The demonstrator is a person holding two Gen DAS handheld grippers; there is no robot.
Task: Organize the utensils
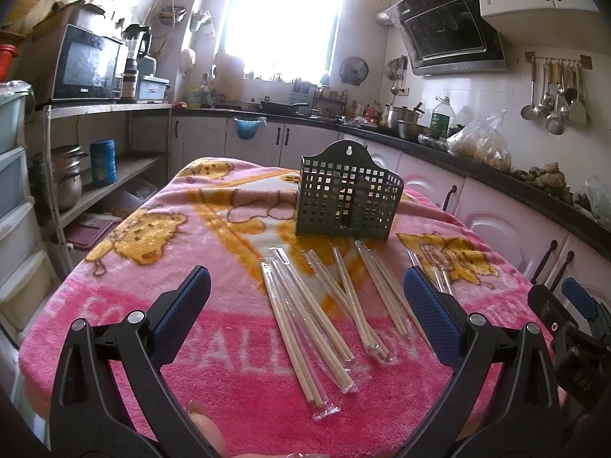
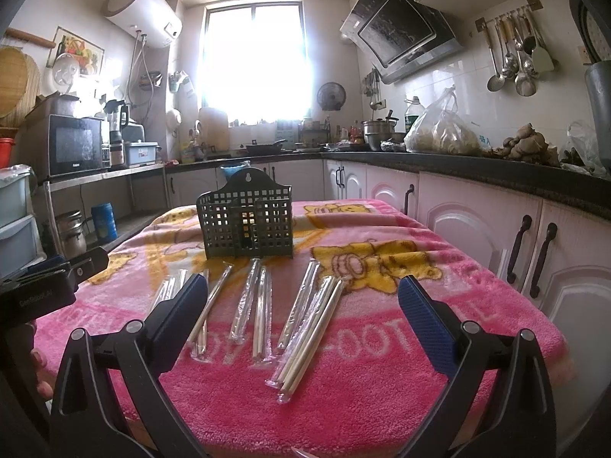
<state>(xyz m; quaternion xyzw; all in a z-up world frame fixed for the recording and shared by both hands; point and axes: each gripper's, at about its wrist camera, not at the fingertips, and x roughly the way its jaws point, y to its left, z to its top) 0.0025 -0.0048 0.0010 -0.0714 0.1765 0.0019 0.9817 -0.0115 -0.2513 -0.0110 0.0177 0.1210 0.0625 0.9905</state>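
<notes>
Several pairs of wooden chopsticks in clear sleeves lie spread on a pink blanket-covered table. Behind them a dark perforated utensil holder stands upright. My left gripper hovers open above the near end of the chopsticks, nothing between its blue-padded fingers. My right gripper is likewise open over the chopsticks on its side, holding nothing. Each gripper shows at the edge of the other's view: the right gripper, the left gripper.
Kitchen counters with pink-white cabinets run along the right and back, carrying pots and a plastic bag. A metal shelf with a microwave stands left of the table. A person's fingertip shows at the bottom.
</notes>
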